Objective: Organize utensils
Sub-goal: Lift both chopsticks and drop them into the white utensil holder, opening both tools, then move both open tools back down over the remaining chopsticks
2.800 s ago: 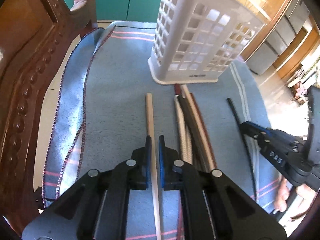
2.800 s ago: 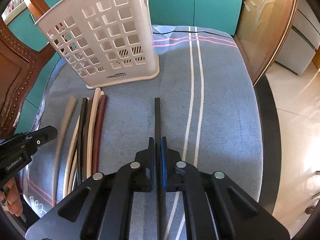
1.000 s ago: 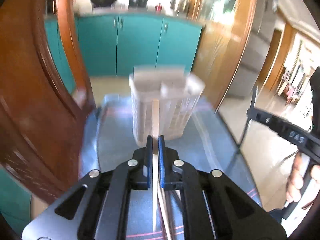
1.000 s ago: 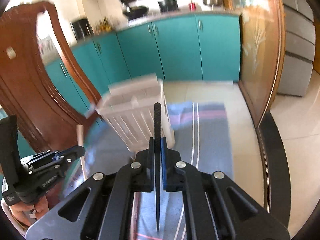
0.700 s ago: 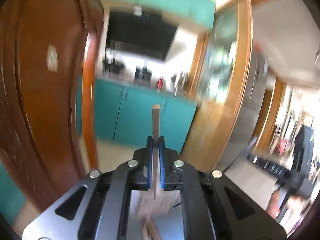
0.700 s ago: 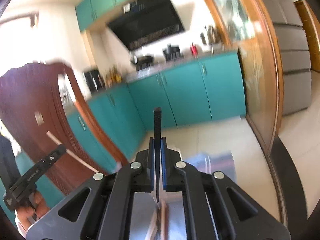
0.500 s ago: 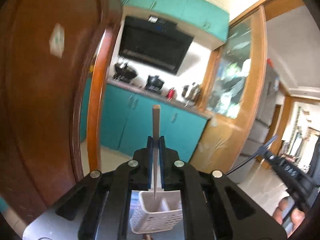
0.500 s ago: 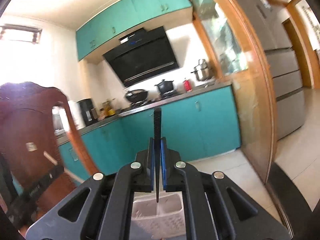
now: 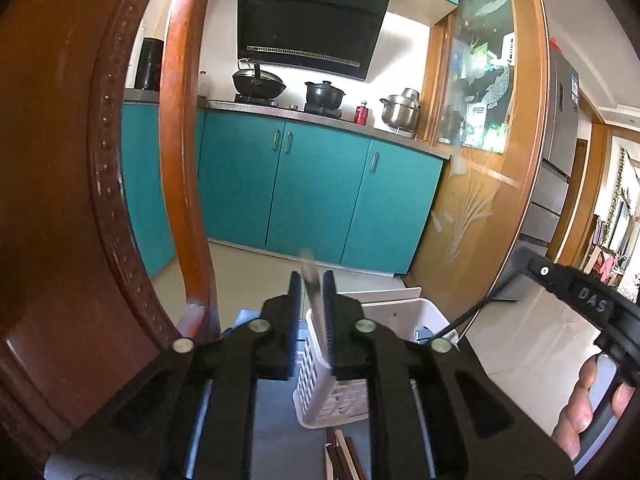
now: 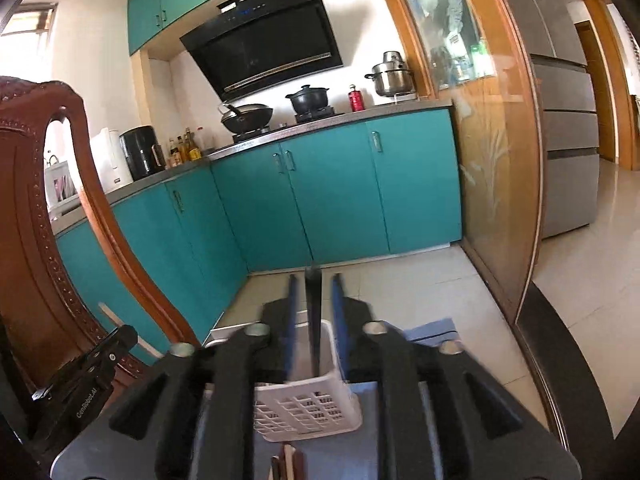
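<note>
**Trainee:** Now, what do panels a and b show, and what should you check first?

**Instructor:** Panel a, left wrist view: your left gripper (image 9: 311, 292) has its fingers parted, with the pale chopstick (image 9: 313, 300) blurred in the gap and gripped by neither pad. Its lower end points down into the white basket (image 9: 400, 314), which stands just below and beyond the fingertips. Panel b, right wrist view: your right gripper (image 10: 315, 284) is equally spread, and the black chopstick (image 10: 313, 320) stands upright between the fingers, over the same basket (image 10: 308, 404).

**Trainee:** How is this step done well?

**Instructor:** Judged from these views, both sticks are dropping in. Hold each wrist level and directly above the opening, and do not swing the fingers sideways while a stick lies between them; a nudge could tip it over the rim. Lift straight up, then return for the loose chopsticks (image 9: 340, 456) lying on the cloth-covered worktop beneath your fingers. Mind the chair (image 9: 60, 200) to the left of the left fingers.
</note>
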The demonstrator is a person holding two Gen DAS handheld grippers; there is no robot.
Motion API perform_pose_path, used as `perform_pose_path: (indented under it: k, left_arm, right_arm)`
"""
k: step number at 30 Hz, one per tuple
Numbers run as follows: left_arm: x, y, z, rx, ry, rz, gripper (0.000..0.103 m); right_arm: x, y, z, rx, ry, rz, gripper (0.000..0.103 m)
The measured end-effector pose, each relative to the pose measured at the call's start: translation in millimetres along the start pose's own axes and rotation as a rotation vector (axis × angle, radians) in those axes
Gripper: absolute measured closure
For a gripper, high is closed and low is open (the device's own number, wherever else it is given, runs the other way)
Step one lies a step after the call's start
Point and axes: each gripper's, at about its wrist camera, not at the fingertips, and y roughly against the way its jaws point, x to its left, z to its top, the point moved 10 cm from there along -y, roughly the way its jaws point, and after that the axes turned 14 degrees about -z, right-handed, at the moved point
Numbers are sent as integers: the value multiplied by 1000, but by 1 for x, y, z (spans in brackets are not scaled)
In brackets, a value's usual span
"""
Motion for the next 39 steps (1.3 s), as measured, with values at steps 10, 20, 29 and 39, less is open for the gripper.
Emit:
perform_pose_path:
  k: [10,20,29,39]
  left_arm:
    - [1,42,-17,26,-11,20,63]
    - [18,29,-79,231,2,65,63]
    - [20,16,-99,319,-3,56,61]
    - [16,-8,-152,534,44,2,58]
  right_arm:
    - [-44,47,-33,-48,-59,-32,56]
    - [50,-15,-247,587,466,84,57]
    - [45,-28,-281,727,367,61,78]
    - [-9,-45,-254,745,245,-79,90]
